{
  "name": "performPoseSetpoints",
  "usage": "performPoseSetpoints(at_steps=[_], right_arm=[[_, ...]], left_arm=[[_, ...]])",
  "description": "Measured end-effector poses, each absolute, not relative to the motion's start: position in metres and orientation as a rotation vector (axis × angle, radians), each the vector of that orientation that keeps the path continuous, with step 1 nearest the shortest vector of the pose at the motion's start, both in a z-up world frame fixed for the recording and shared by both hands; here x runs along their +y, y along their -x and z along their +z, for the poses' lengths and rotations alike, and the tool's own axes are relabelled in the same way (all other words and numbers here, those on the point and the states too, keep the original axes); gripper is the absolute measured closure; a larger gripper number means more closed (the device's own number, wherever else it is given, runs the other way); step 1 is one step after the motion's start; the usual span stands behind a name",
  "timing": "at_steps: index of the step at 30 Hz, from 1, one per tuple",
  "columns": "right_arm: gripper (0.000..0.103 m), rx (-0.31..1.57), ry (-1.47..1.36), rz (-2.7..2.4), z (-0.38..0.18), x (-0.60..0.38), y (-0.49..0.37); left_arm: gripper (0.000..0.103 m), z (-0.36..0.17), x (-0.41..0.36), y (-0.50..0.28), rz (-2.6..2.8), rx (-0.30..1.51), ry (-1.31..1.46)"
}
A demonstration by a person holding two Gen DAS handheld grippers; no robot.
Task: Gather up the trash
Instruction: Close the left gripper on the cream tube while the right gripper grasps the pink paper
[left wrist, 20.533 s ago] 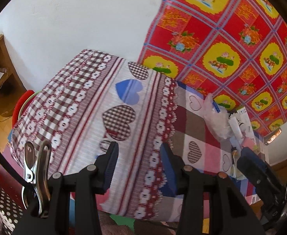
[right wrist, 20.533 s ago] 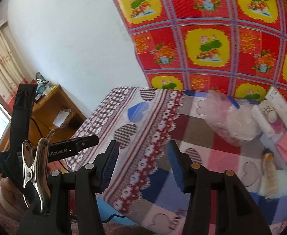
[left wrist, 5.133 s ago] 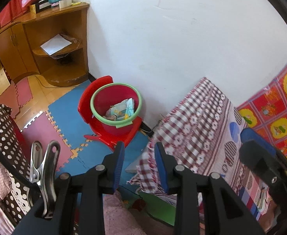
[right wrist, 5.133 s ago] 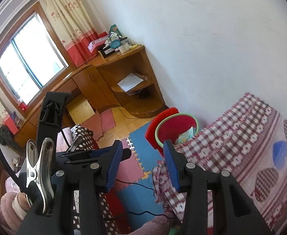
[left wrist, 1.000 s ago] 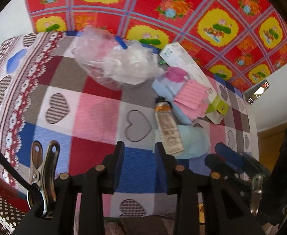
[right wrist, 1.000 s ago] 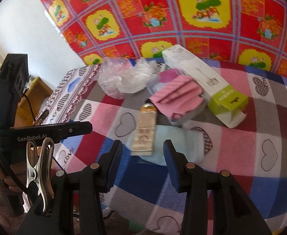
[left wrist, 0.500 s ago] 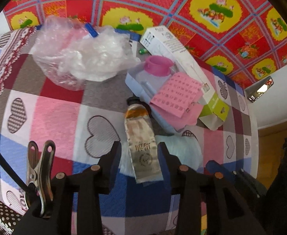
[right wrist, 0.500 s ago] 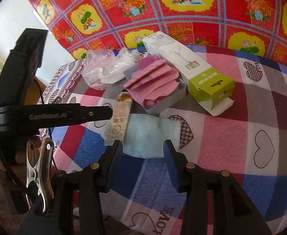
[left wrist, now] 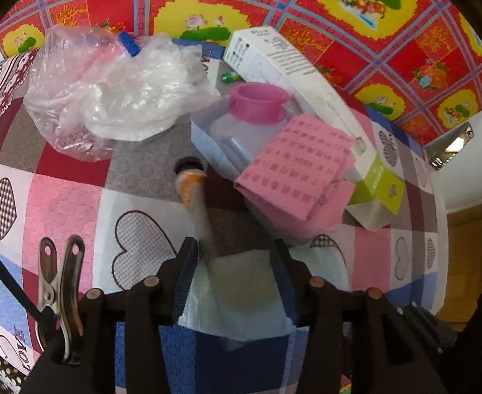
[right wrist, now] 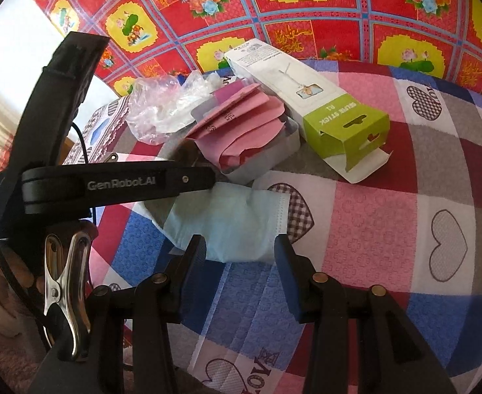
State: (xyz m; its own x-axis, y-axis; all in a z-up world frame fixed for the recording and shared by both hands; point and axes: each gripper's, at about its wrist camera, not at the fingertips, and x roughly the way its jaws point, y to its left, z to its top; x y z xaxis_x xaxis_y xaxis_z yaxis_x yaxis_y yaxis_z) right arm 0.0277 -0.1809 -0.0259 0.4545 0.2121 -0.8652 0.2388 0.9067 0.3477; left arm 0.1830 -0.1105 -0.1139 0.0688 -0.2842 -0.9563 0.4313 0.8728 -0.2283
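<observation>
Orange-necked tube (left wrist: 195, 197) between left gripper (left wrist: 234, 262) jaws, just opening, not pinching; centre on body before closing; right gripper (right wrist: 239, 251) half-open, empty.

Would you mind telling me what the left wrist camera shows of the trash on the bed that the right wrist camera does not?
Only the left wrist view shows the tube, its black cap pointing away, running down between the left gripper's jaws, which have just been opening, and the pink cup in the grey tray. Only the right wrist view shows the left gripper from the side and the right gripper, open above the blue mask. Both show the mask, plastic bag, pink paper, selfie-stick box and checked bedspread.
</observation>
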Motion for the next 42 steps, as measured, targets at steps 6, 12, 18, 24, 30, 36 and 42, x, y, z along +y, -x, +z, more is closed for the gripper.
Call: performPoseSetpoints(at_steps=[6,12,18,24,30,36,42], right_arm=[[0.058,1.114,-0.455,-0.010,-0.027,-0.180,-0.028],[0.058,1.112,-0.459,-0.010,-0.029,-0.181,-0.027],[0.058,1.115,-0.449,-0.001,-0.029,-0.179,-0.028],[0.058,1.113,-0.429,-0.004,-0.027,-0.180,-0.028],[0.053,1.104,-0.427,-0.023,-0.027,-0.185,-0.028],[0.045,1.128,-0.353,0.044,-0.032,-0.175,-0.041],[0.039,1.111,-0.195,0.055,-0.025,-0.166,-0.057]], left_arm=[[0.057,-0.117,-0.108,-0.186,-0.516,1.383,-0.144],[0.086,-0.117,-0.095,-0.191,-0.492,1.379,-0.148],[0.095,-0.115,-0.080,-0.196,-0.482,1.379,-0.112],[0.097,-0.099,-0.066,-0.195,-0.488,1.336,-0.089],[0.097,-0.092,-0.050,-0.192,-0.484,1.327,-0.101],[0.096,-0.101,-0.046,-0.188,-0.485,1.345,-0.127],[0.095,-0.103,-0.046,-0.190,-0.492,1.344,-0.132]])
